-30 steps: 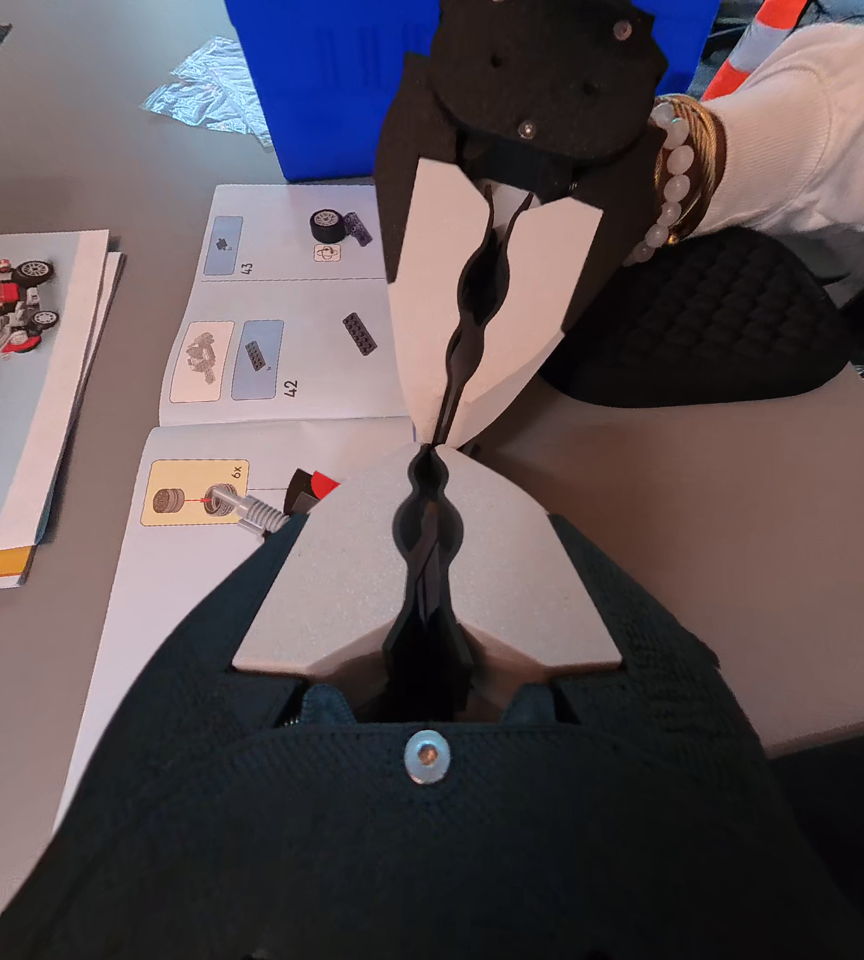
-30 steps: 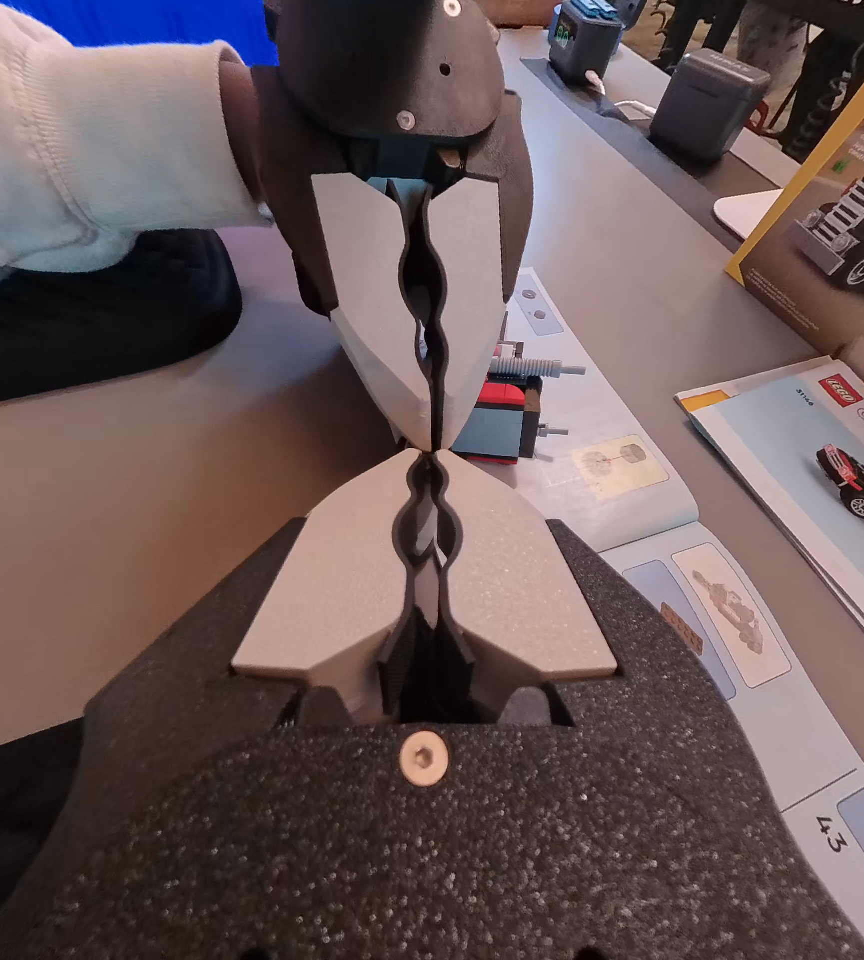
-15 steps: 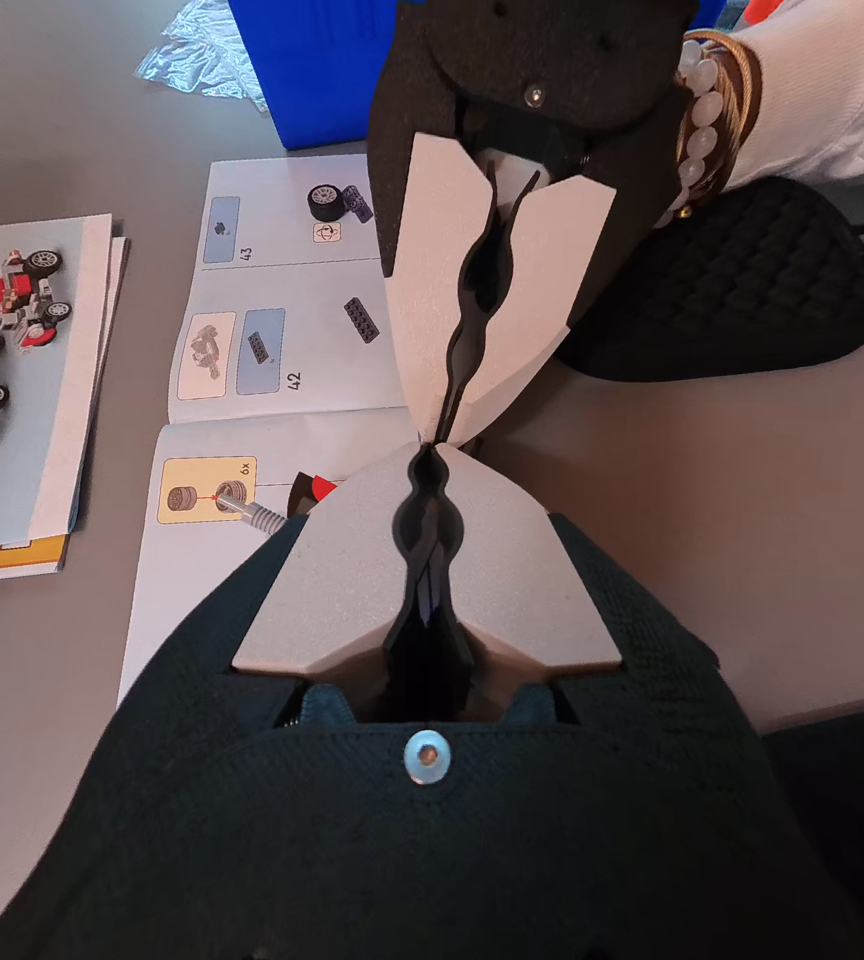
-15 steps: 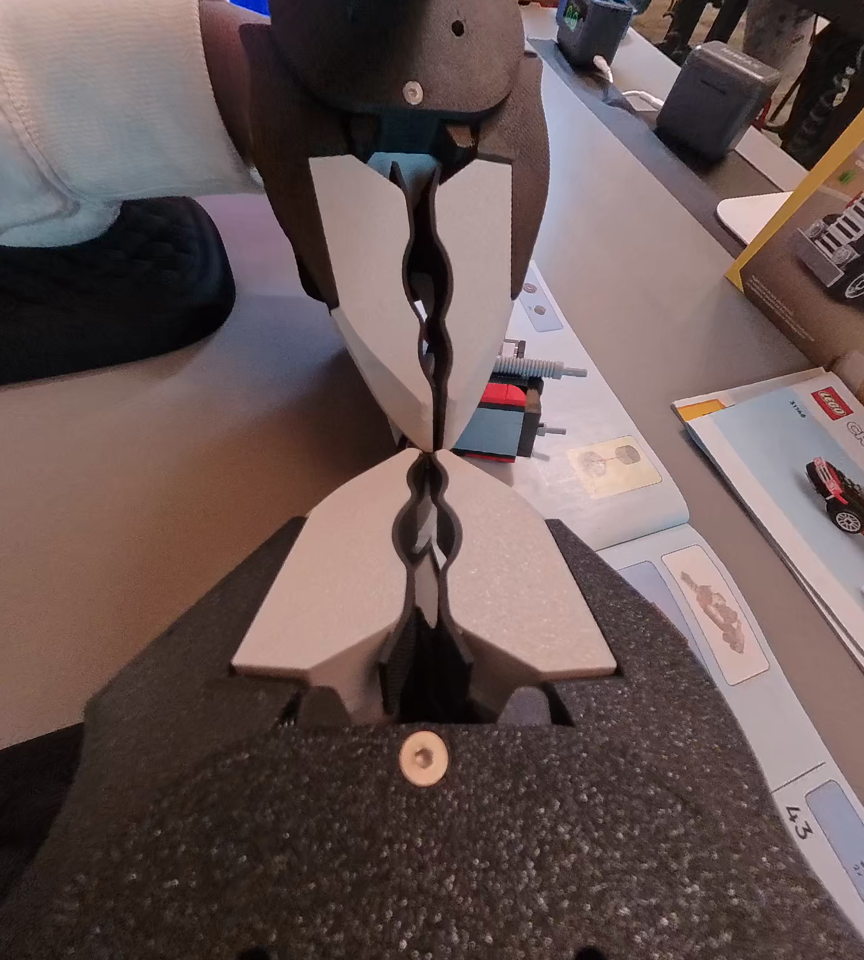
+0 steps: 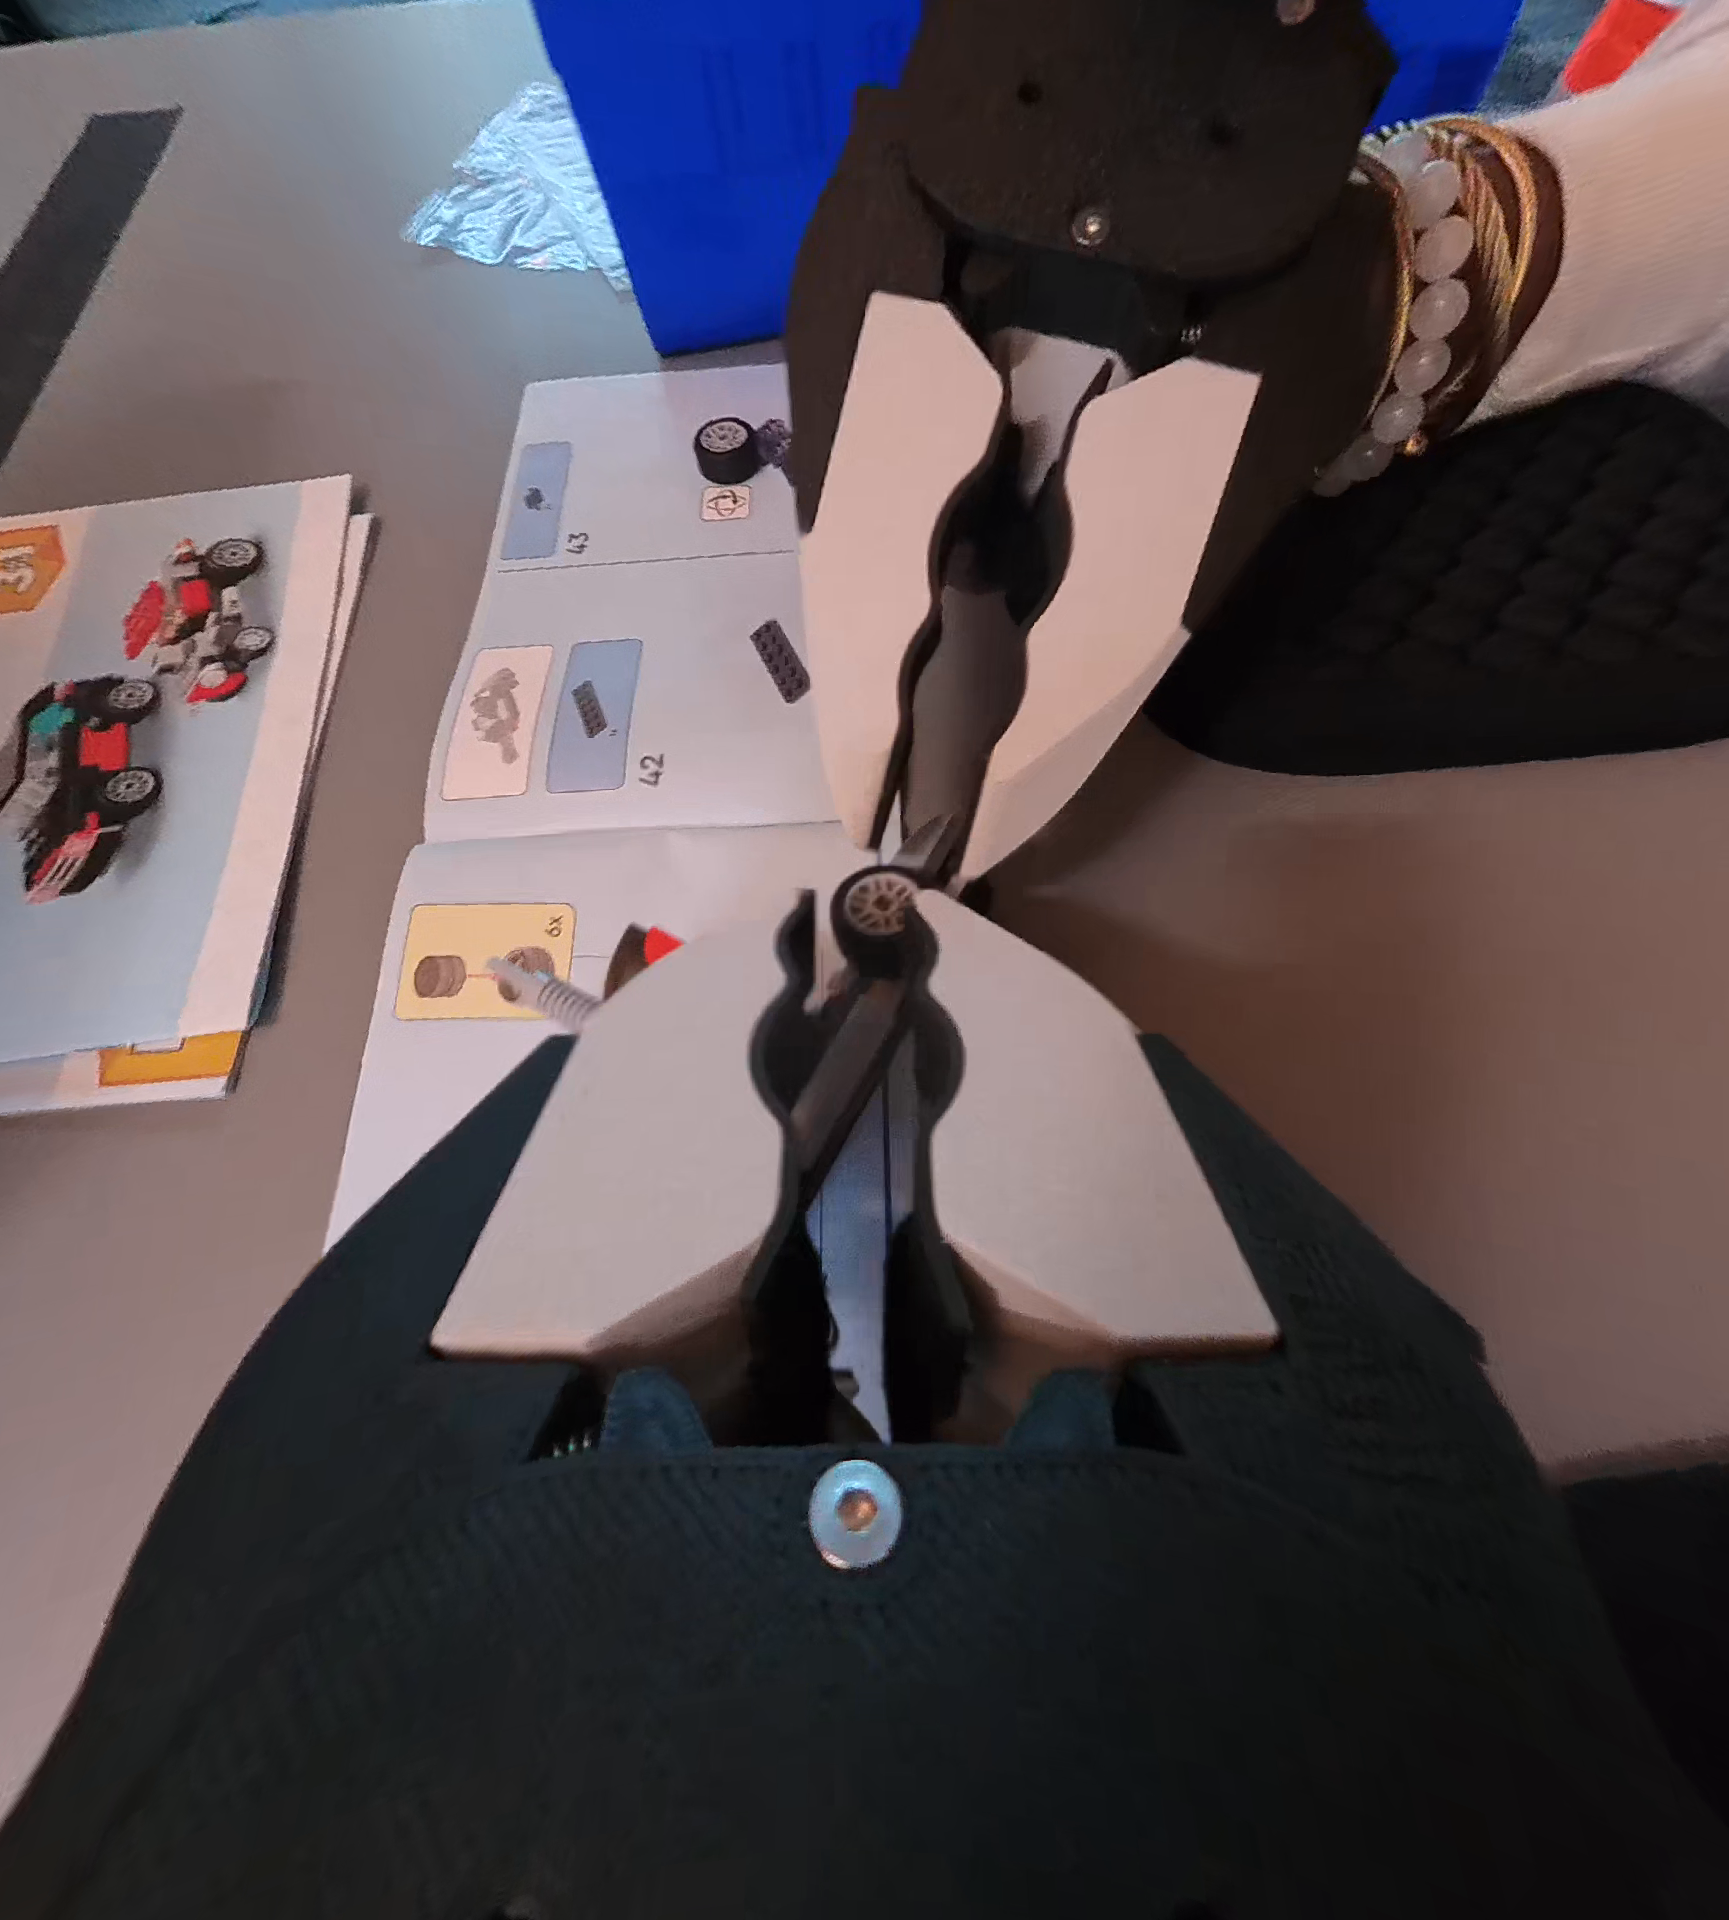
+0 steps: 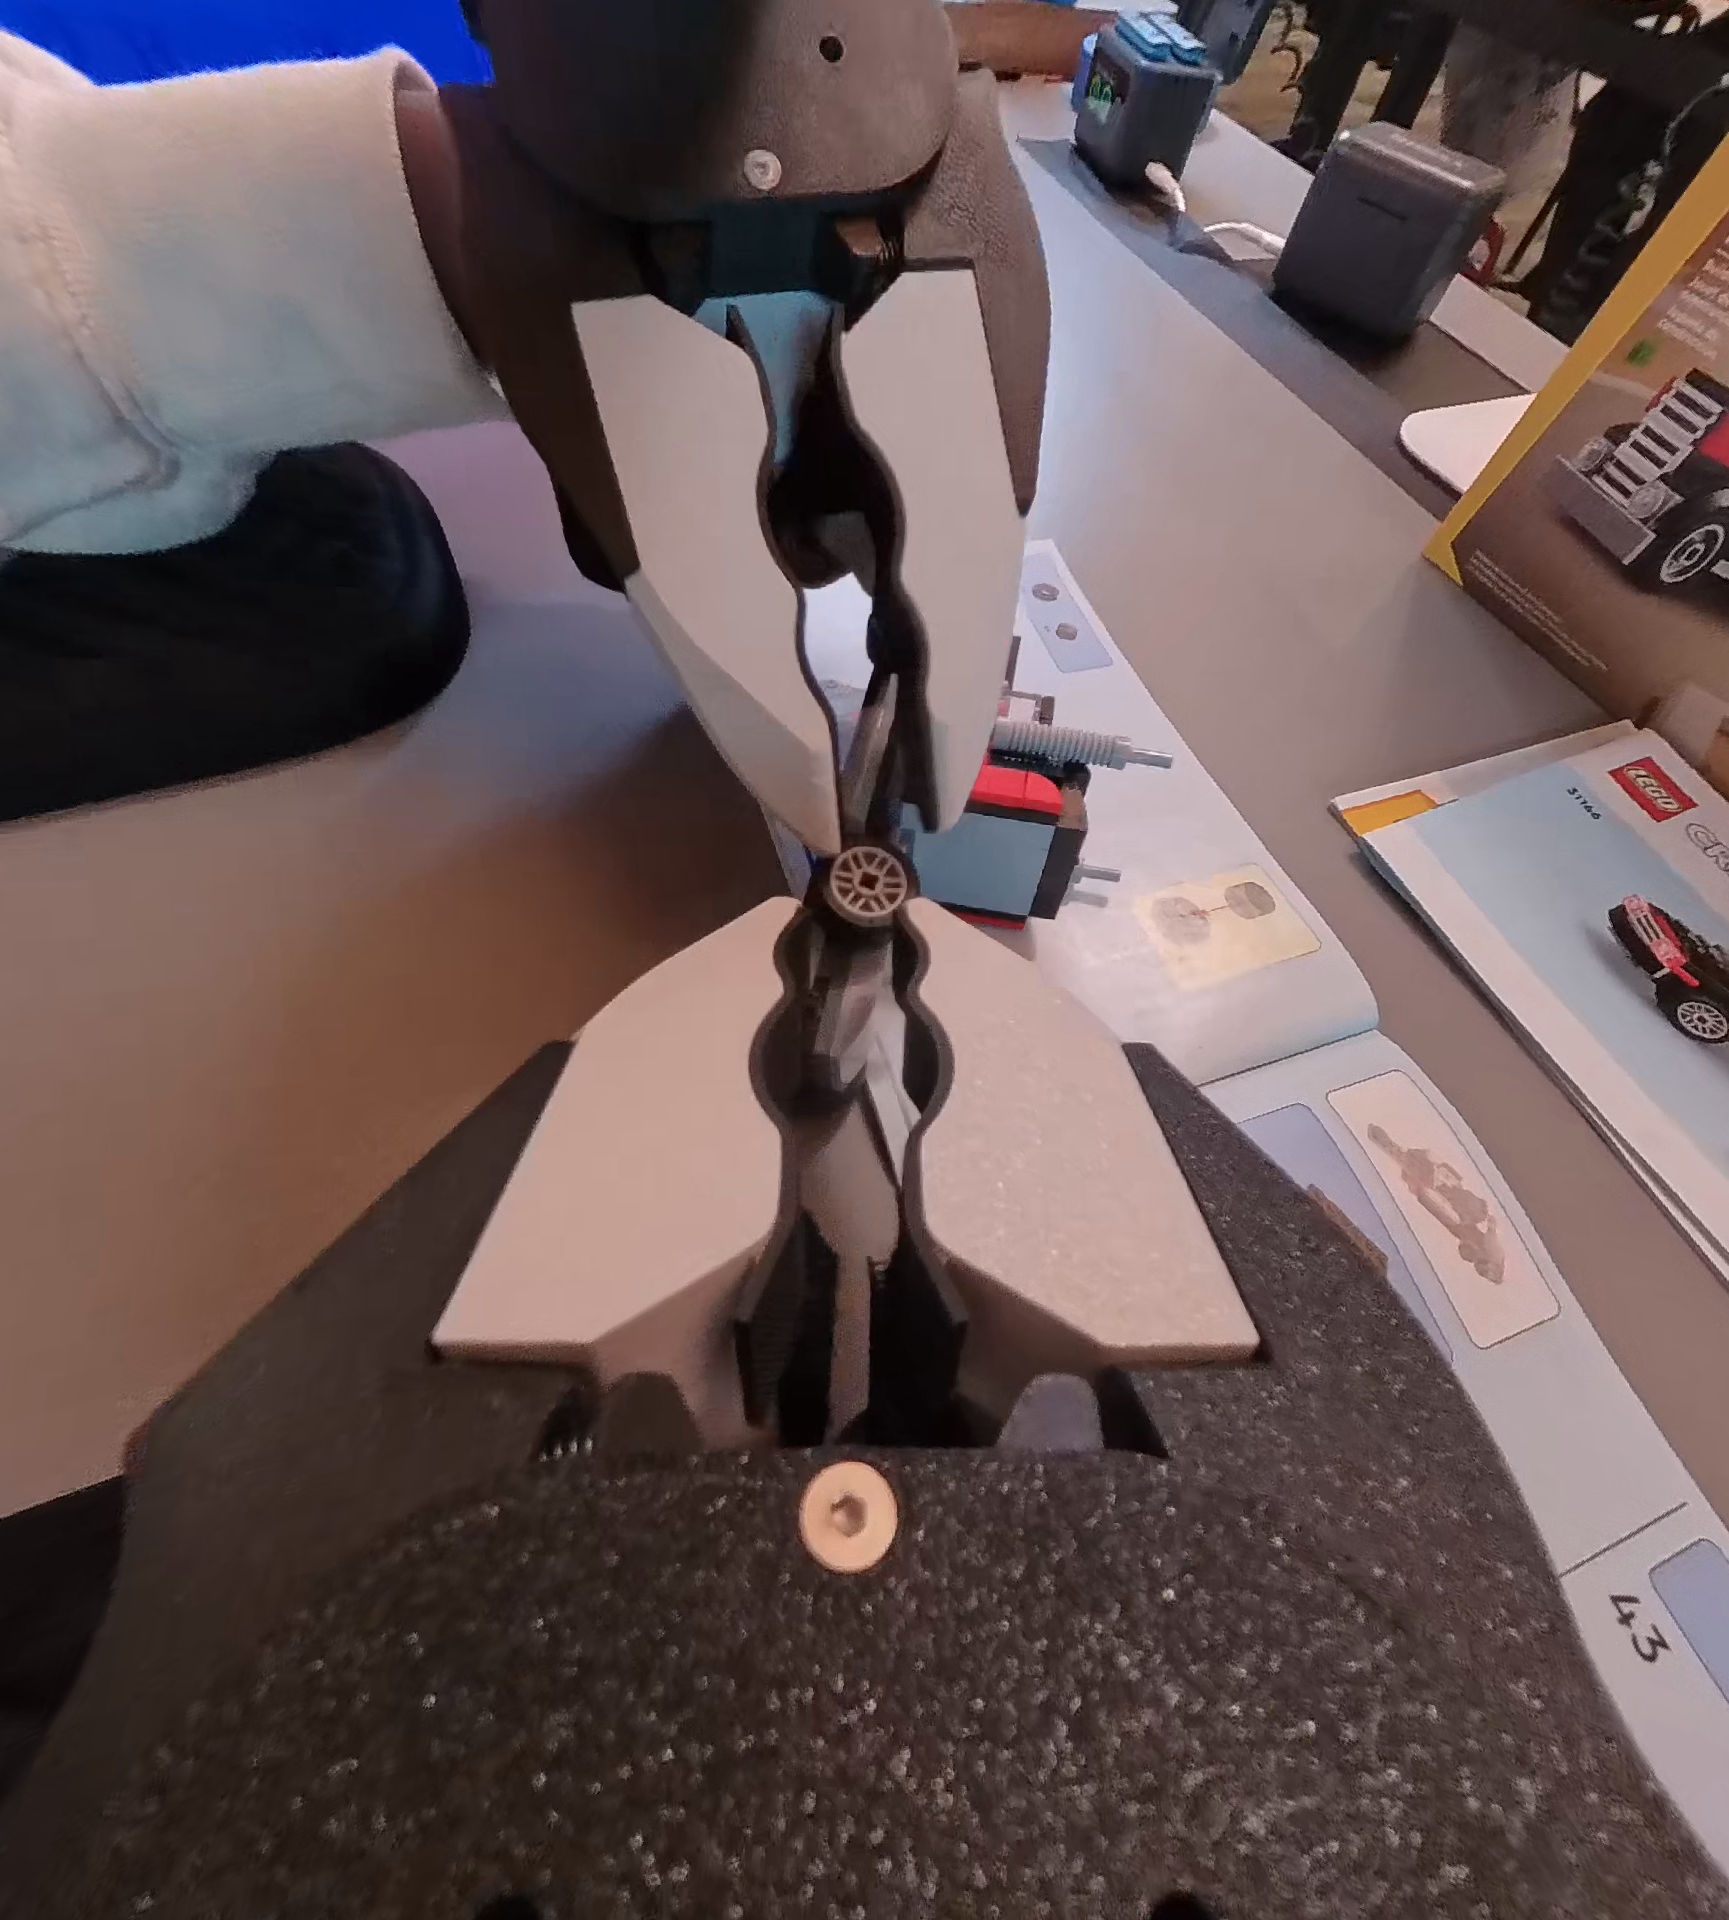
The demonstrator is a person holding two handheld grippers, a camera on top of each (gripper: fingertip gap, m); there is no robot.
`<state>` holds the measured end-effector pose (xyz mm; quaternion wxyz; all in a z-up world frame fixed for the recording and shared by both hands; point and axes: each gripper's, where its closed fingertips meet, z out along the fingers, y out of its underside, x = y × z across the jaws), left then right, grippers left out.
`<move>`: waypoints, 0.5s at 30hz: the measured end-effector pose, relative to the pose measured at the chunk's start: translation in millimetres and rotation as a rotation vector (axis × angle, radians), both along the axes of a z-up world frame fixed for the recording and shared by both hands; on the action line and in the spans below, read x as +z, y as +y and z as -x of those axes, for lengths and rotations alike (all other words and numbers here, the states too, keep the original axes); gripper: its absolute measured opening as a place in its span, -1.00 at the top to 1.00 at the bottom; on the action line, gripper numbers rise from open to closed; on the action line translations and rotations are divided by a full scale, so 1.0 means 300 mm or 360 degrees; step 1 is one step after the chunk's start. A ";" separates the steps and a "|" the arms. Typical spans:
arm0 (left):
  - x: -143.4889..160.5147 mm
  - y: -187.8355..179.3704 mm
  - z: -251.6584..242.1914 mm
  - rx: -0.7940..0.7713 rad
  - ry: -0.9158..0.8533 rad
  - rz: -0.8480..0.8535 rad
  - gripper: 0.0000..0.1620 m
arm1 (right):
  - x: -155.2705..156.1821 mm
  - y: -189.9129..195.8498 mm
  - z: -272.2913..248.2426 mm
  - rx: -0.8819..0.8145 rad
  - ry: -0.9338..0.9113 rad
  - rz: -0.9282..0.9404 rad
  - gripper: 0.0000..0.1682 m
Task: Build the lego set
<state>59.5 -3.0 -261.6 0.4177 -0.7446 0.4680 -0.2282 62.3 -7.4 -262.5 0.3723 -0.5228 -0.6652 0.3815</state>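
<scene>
Soft indoor light, motion blur, wide-angle bending at edges.

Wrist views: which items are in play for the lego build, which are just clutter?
In play:
- wheel pinched between the tips of left gripper and right gripper
- partly built model on the open instruction booklet

Lying about:
- closed booklets
- set box
- blue bin
- foil bag
- black cushion
- grey devices

A broad grey table (image 5: 216, 364) fills both views. A blue bin (image 5: 735, 156) and crumpled clear plastic (image 5: 517, 197) sit at upper centre of the left view; two dark boxy devices (image 6: 1379, 239) line the table's far edge, upper right.
</scene>
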 end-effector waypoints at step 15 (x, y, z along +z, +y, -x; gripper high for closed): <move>-0.015 -0.013 0.043 -0.0030 0.0096 -0.0211 0.67 | -0.028 0.002 0.033 0.0046 -0.0143 0.0017 0.74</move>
